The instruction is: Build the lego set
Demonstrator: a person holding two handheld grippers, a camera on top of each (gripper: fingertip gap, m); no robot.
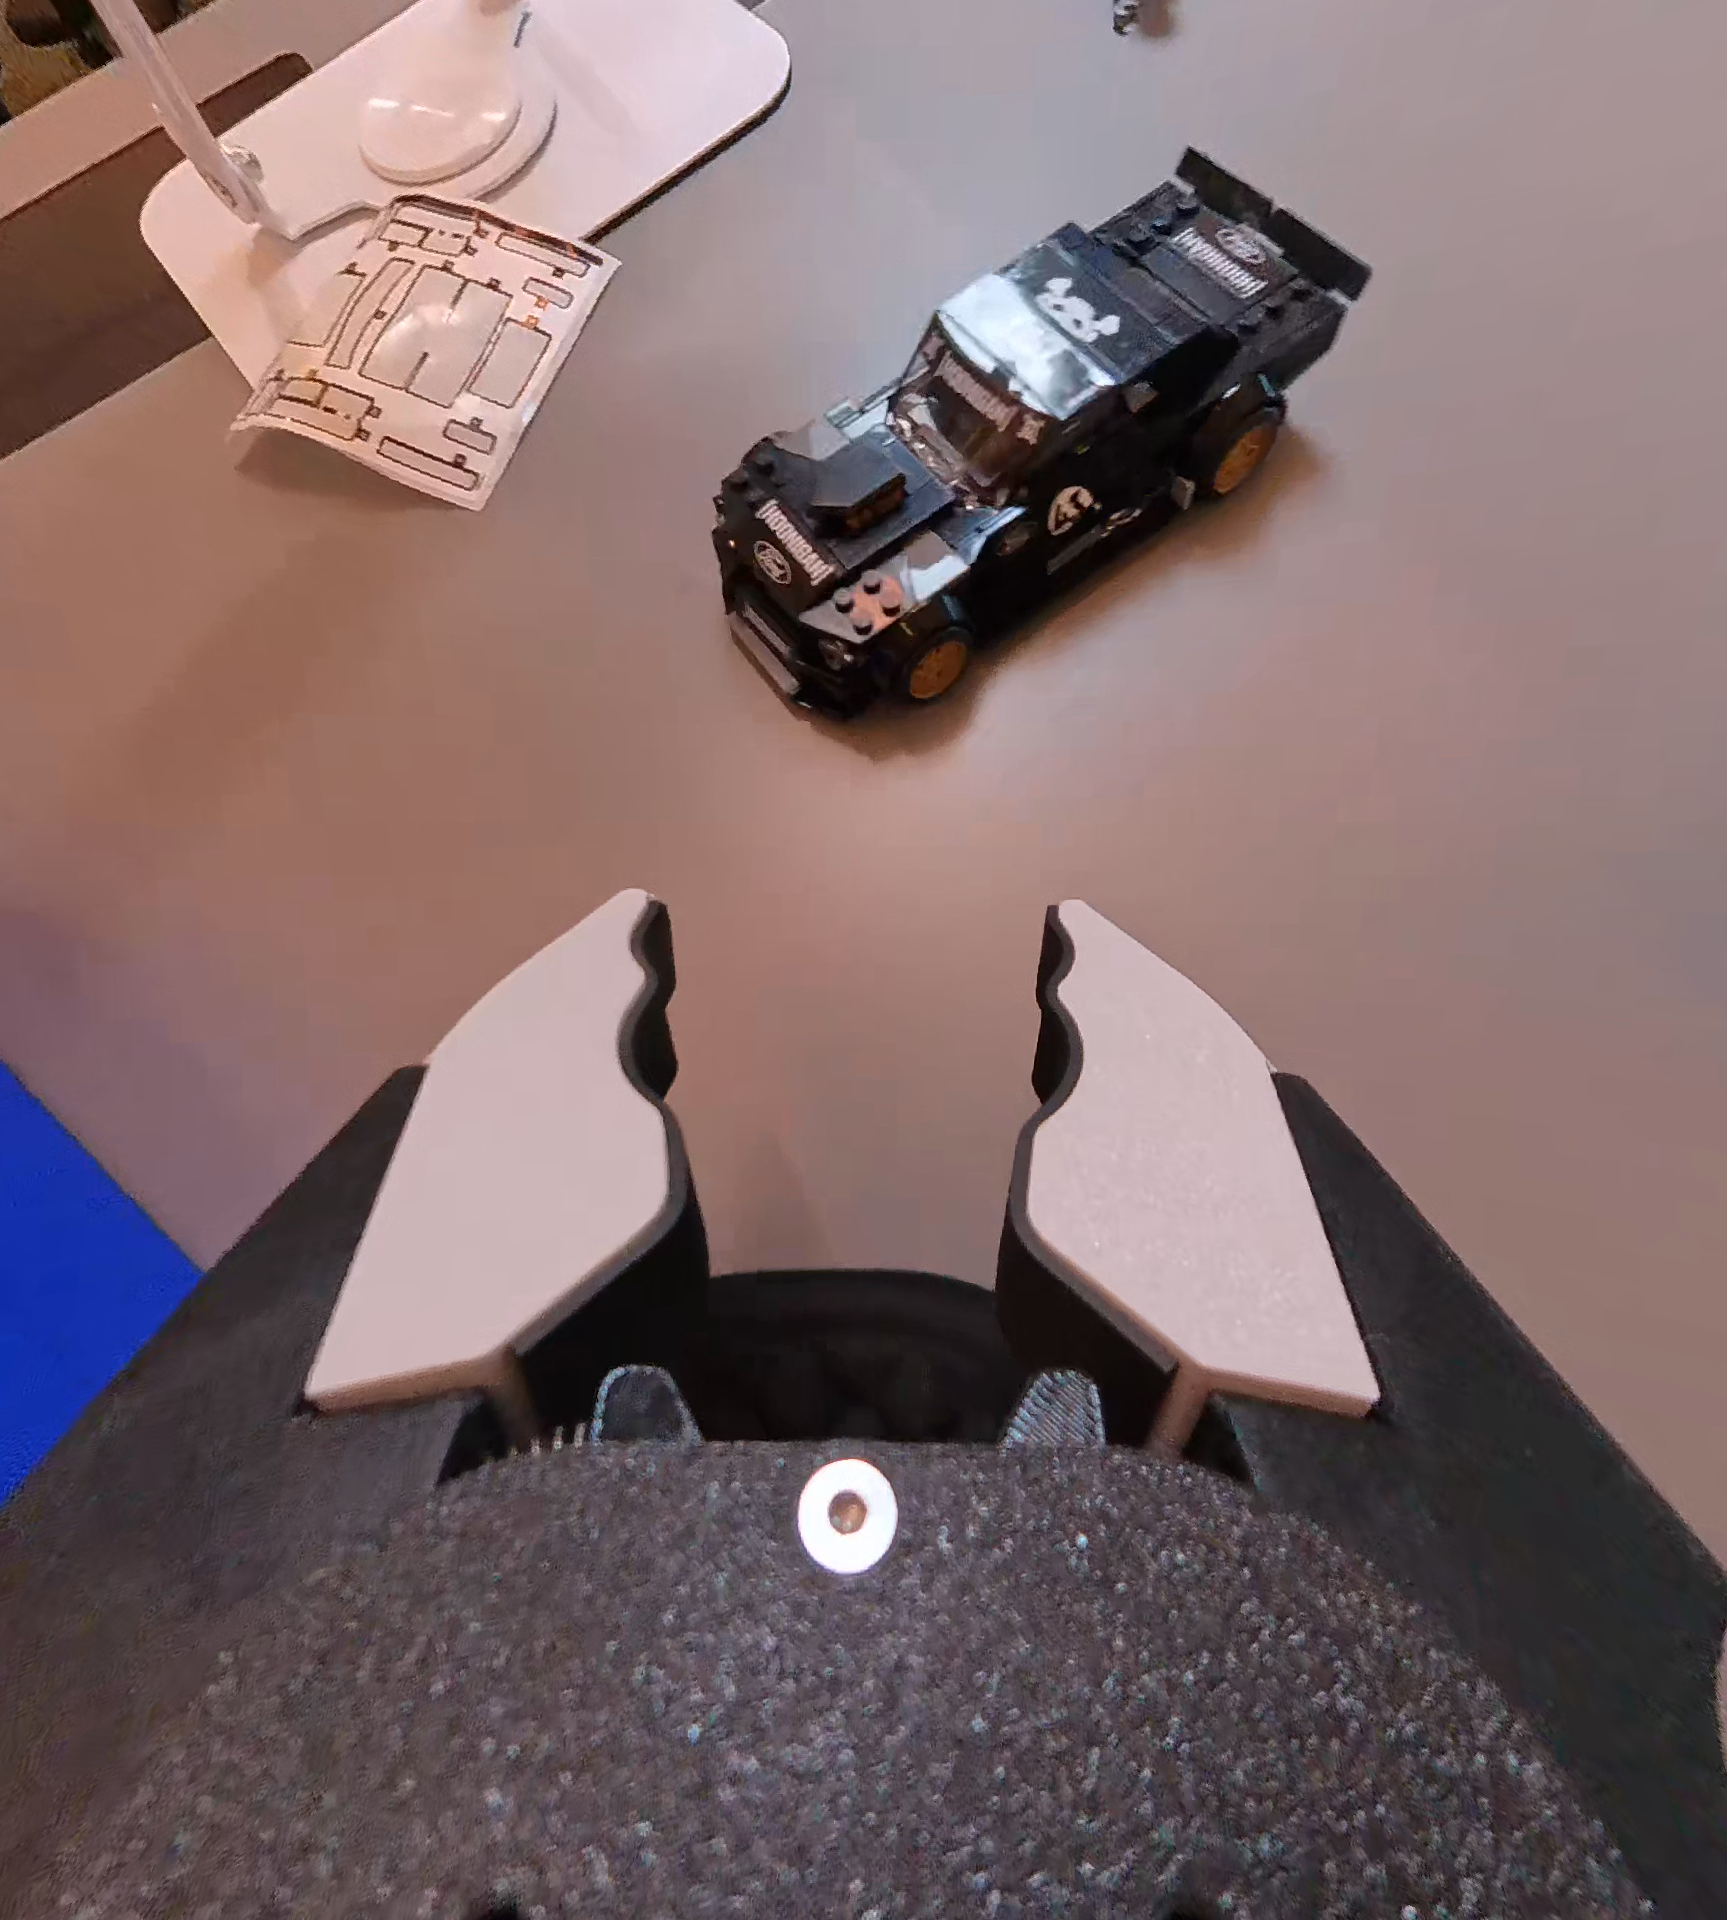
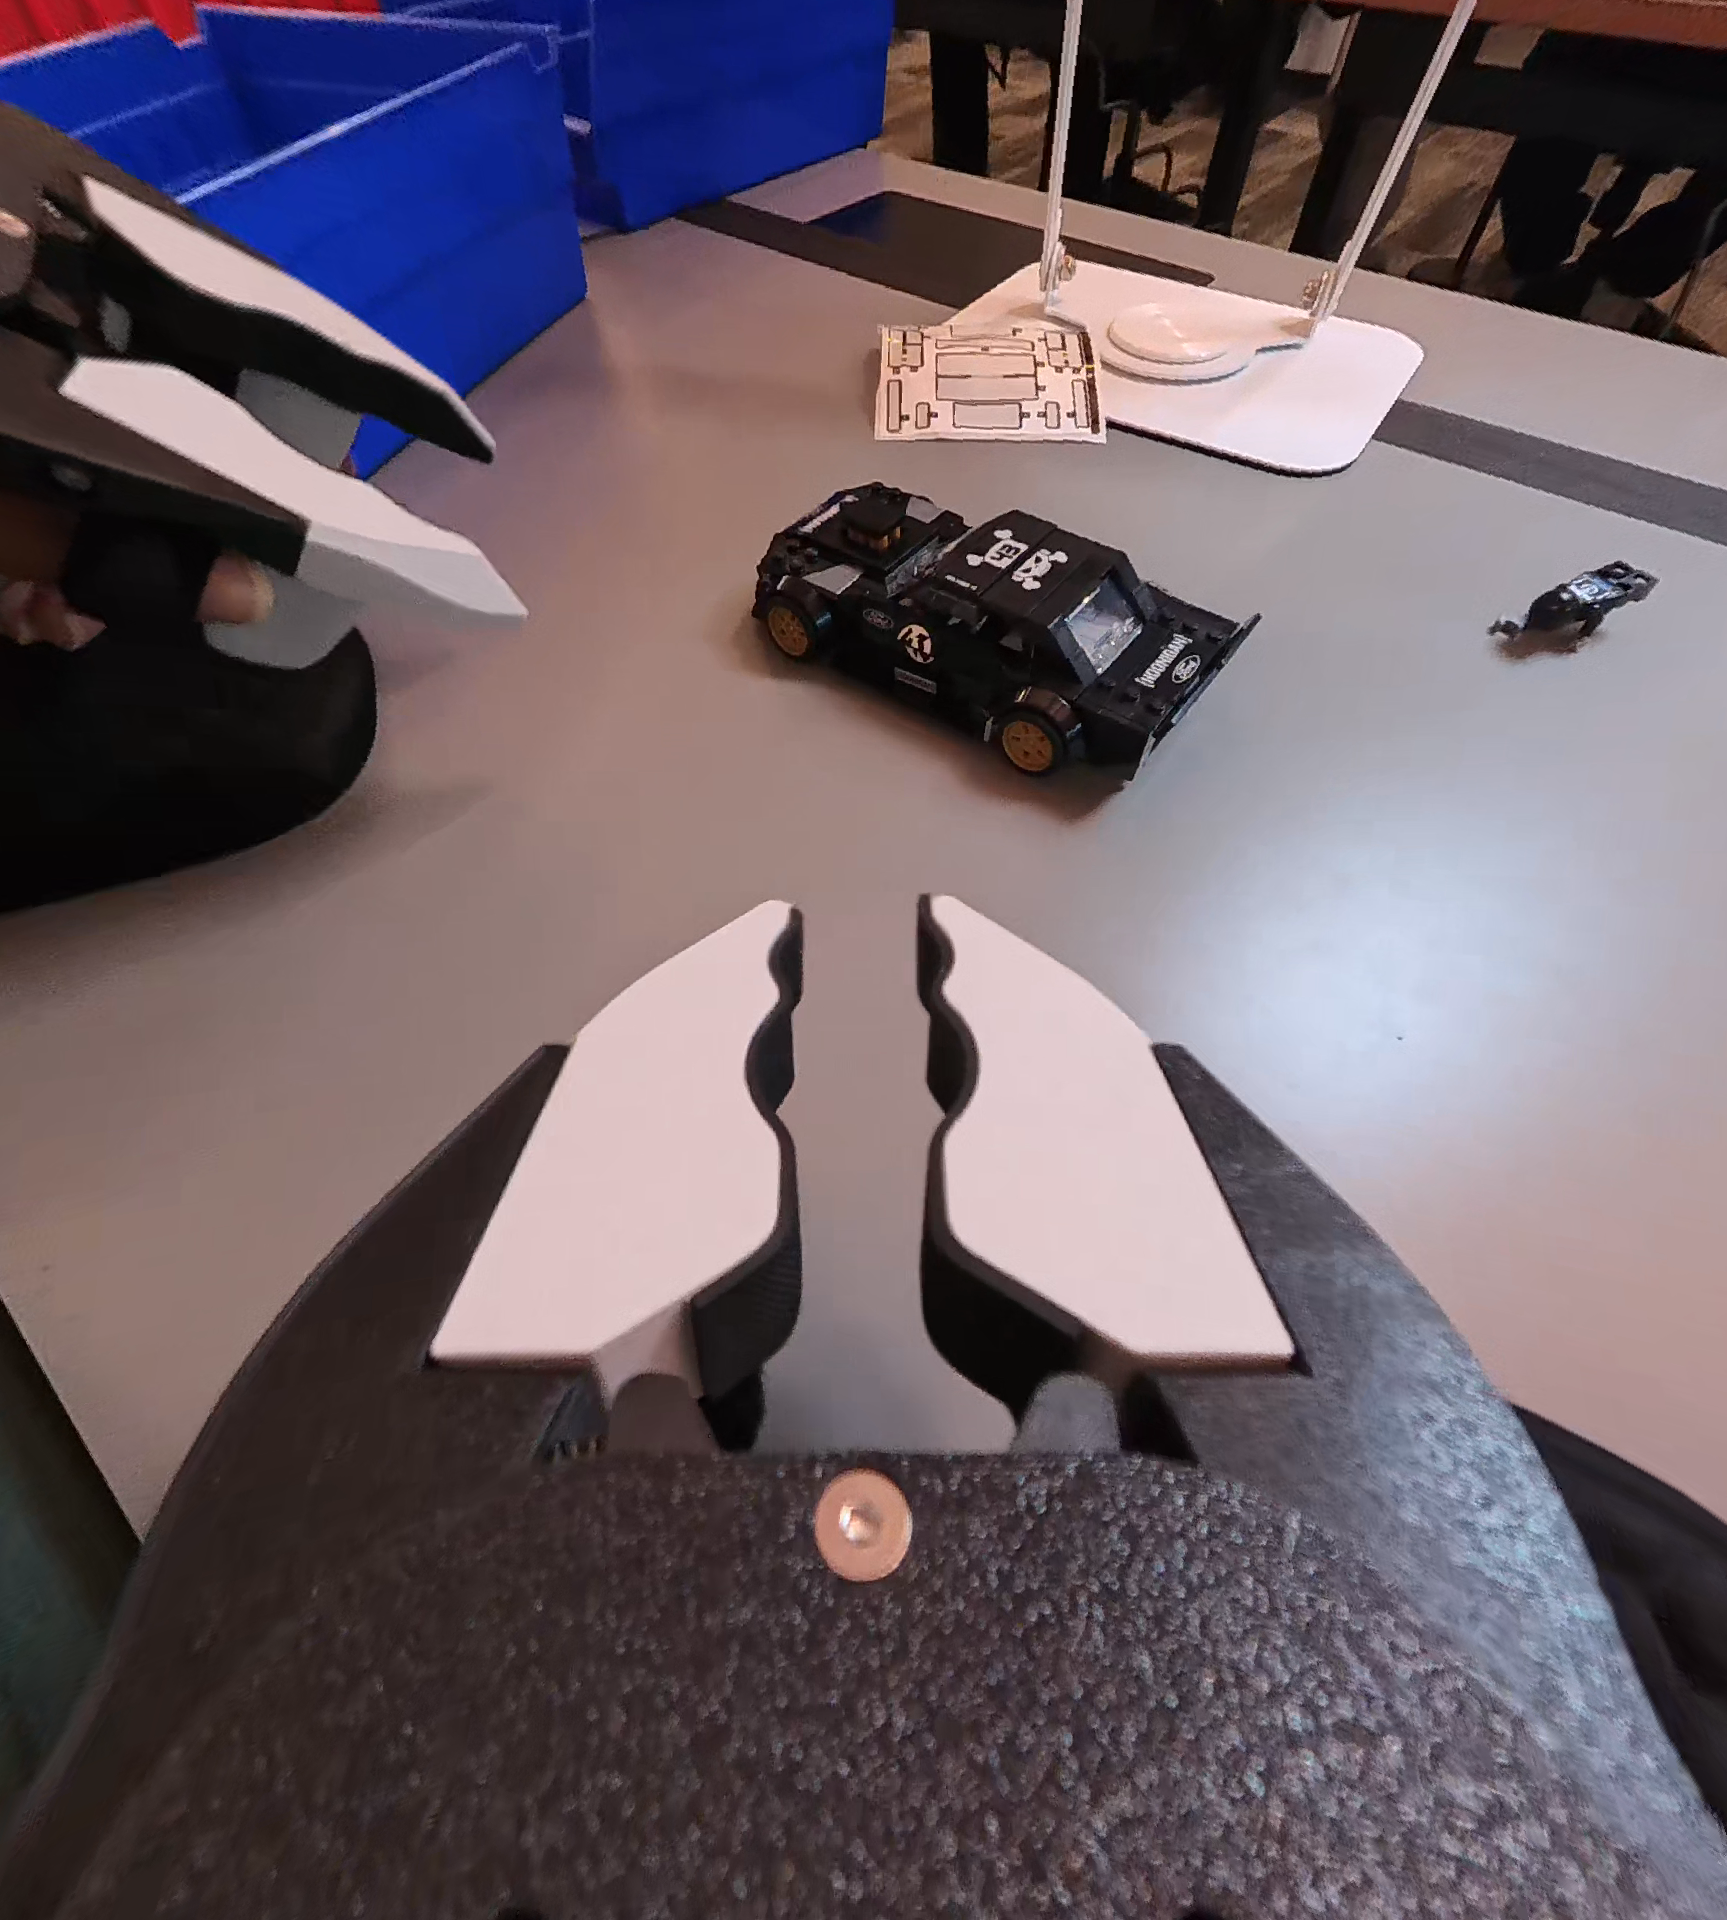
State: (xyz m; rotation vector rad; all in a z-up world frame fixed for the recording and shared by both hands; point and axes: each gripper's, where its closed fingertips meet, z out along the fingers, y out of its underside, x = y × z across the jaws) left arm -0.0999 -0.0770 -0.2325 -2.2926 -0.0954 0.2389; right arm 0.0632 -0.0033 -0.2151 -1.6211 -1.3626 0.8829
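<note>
Car: the black lego car [image 2: 1004,634] stands on all its wheels near the middle of the counter [image 2: 1358,935], well ahead of both my tools and touched by neither.
Loose part: a small black piece [image 2: 1576,605] lies alone to the car's rear side, well apart from it; too small for me to tell what it is.
Left tool: the left tool [image 1: 854,935] is spread wide and empty, hovering above bare counter short of the car's nose.
Right tool: the right tool [image 2: 857,914] has its fingers drawn near each other with a narrow gap, pinching nothing.
Step, as I judge it: the car looks nearly finished, so I take the loose piece to be next.
How I'd do it: widen the right tool first, come down on the piece squarely, and grip lightly so it doesn't skid.
Steadying: bring the left tool to the car's sides, not the roof, before pressing anything on.
Clutter: the sticker sheet [image 2: 989,382] by the white stand base [image 2: 1254,405] stays out of my path.
</note>
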